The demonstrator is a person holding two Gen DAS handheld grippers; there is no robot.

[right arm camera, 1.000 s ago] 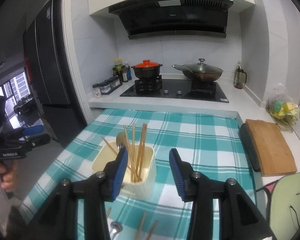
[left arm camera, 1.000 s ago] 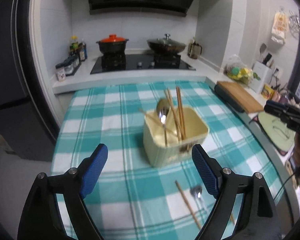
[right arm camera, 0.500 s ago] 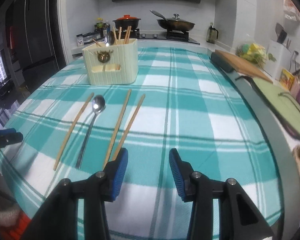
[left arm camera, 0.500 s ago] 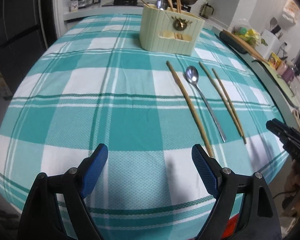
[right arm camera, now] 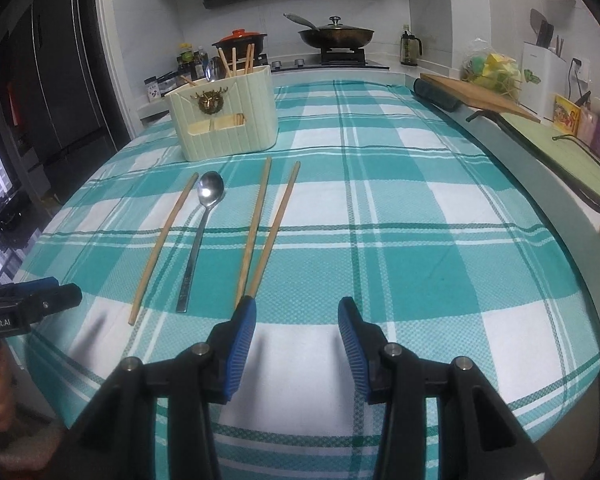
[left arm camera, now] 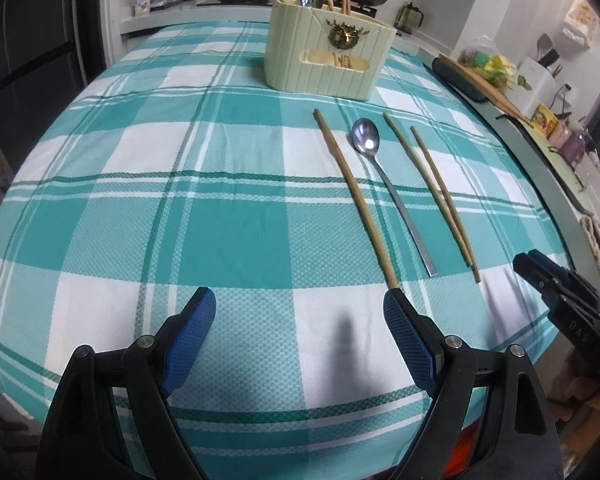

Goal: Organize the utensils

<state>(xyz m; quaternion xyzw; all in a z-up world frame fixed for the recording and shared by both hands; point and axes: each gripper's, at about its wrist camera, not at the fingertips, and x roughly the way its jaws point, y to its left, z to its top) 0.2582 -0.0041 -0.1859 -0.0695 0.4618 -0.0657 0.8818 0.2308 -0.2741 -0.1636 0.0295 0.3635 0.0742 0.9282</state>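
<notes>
Scanning from the left, we see the dark refrigerator (right arm camera: 56, 80), then small spice jars and bottles (right arm camera: 180, 68), a black pot with an orange lid (right arm camera: 240, 40) and a lidded dark wok (right arm camera: 336, 34) on the stove beyond the counter covered in a teal-and-white checked cloth (right arm camera: 400, 220). A wooden cutting board (right arm camera: 480, 96) lies along the right edge. Nothing stands between the tools and the utensils.

The ribbed cream plastic utensil holder (left arm camera: 328, 60) stands at the far side of the cloth, holding several wooden chopsticks and one spoon. In front of it lie four loose pieces, roughly parallel: a single wooden chopstick (left arm camera: 356, 196), a steel spoon (left arm camera: 384, 180) bowl-up just beside it, then a pair of wooden chopsticks (left arm camera: 436, 188) whose near ends converge.

Our left tool (left arm camera: 300, 344) hovers over the near edge with its blue pads wide apart, holding nothing. Our right tool (right arm camera: 296, 340) is also open and empty, its left pad just by the pair's near ends.
</notes>
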